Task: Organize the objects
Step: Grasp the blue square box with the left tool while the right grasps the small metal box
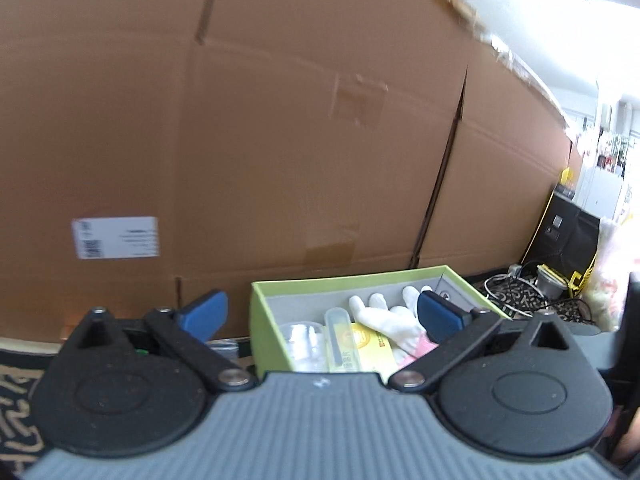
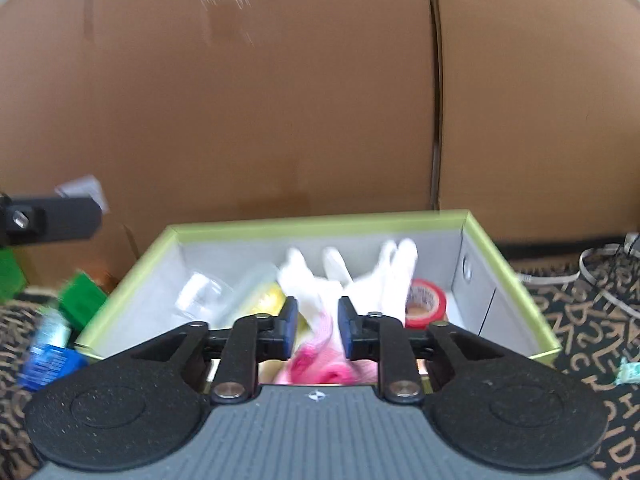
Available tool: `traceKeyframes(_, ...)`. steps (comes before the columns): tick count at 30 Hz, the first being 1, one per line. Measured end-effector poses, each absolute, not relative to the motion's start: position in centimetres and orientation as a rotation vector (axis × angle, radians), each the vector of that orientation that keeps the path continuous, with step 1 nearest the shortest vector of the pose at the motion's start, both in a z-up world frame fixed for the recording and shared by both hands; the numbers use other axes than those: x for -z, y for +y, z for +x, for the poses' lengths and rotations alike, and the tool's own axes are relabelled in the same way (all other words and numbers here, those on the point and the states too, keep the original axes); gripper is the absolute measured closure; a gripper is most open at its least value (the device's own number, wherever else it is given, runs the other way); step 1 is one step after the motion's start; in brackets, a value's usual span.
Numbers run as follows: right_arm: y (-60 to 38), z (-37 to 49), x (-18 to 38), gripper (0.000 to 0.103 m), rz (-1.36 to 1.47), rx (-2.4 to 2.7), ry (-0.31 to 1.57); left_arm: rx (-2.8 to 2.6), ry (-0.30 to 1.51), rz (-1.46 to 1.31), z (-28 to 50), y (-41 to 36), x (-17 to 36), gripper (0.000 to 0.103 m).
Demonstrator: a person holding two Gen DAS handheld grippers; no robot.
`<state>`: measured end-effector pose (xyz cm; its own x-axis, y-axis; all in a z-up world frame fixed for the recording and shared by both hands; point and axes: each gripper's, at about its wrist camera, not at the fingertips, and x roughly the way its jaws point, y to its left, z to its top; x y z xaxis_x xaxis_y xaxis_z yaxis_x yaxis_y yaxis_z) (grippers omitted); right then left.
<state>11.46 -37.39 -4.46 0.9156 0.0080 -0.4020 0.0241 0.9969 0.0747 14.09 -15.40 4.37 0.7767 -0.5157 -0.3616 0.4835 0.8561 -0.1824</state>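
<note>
A lime-green box [image 2: 320, 220] with a grey inside stands against a cardboard wall. In it lie a white glove with a pink cuff [image 2: 360, 276], a red tape roll [image 2: 426, 302], a clear cup [image 2: 204, 292] and a yellow packet [image 2: 270, 296]. My right gripper [image 2: 318, 326] hangs over the box, its jaws a narrow gap apart around the glove's cuff end. My left gripper [image 1: 320, 314] is open wide and empty, just before the box [image 1: 348, 282]; the glove [image 1: 384, 316], cup [image 1: 302, 338] and packet [image 1: 368, 344] show between its fingers.
A large cardboard wall [image 1: 280, 120] closes off the back. A blue bottle [image 2: 50, 344] and green packs [image 2: 82, 294] lie left of the box. Cables [image 2: 600, 276] lie right of it on the patterned cloth [image 2: 592, 320]. A black and yellow case [image 1: 568, 232] stands far right.
</note>
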Motion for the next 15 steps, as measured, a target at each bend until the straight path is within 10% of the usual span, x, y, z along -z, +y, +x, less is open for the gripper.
traceKeyframes(3,-36.0,8.3,2.9,0.044,0.076,-0.007,0.316,0.495,0.403,-0.073,11.7,-12.8,-5.1,0.000)
traceKeyframes(15,-31.2,3.2,7.3,0.038,0.127,-0.102,0.382,0.330,0.587,-0.120,7.5,-5.9,0.3,0.000)
